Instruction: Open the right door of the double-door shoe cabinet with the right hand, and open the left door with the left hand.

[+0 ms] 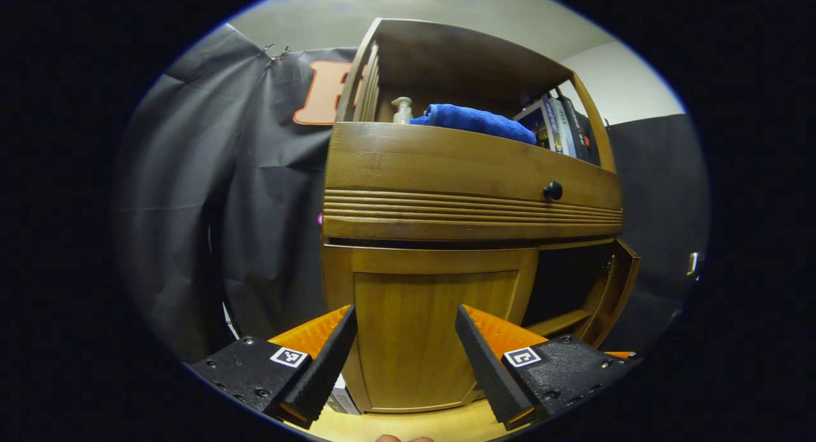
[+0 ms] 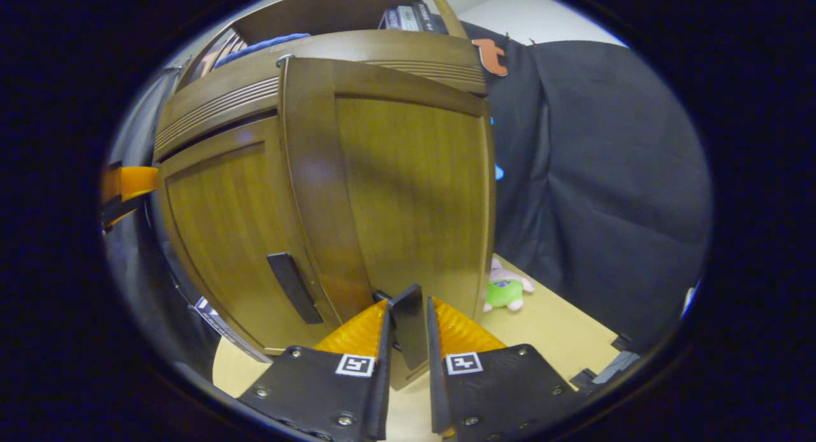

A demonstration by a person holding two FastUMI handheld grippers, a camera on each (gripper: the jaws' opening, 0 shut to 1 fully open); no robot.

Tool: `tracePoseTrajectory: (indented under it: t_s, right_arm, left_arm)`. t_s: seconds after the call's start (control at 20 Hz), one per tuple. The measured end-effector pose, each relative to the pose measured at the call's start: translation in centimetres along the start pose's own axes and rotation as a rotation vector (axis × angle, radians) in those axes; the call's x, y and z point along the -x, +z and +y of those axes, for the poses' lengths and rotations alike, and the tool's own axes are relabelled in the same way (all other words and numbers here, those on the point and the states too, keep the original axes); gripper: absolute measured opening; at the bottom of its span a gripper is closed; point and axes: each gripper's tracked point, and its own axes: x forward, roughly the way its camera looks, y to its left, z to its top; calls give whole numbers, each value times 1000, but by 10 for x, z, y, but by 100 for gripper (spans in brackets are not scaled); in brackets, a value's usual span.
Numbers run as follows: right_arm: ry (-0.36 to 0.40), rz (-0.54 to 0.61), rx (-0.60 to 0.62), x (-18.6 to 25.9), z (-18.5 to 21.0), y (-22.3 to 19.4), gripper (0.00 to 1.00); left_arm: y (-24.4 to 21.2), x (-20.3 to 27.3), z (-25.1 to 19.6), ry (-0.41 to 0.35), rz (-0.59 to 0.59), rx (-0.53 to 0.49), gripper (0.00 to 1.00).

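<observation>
Right gripper point(image 2: 408, 340) clamps right door handle point(image 2: 408, 324)

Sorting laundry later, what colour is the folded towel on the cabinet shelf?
Blue towel, clearest in the left gripper view.

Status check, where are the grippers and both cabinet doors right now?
Right gripper shut on right door handle, right door swung out. Left gripper open, facing closed left door.

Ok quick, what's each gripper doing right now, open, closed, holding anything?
Left gripper: open, holding nothing, facing the left door.
Right gripper: shut on the right door's handle.
</observation>
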Motion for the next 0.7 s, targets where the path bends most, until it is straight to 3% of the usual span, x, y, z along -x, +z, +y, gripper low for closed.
tracePoseTrajectory:
  t_s: [0.35,0.7]
  right_arm:
    - [-104,-12,-44,6,-20,6,27]
    - [-167,-7,-27,12,-45,11,24]
  left_arm:
    - [-11,-8,-54,-133,25,19,96]
    - [-25,-15,-89,-193,63,42,96]
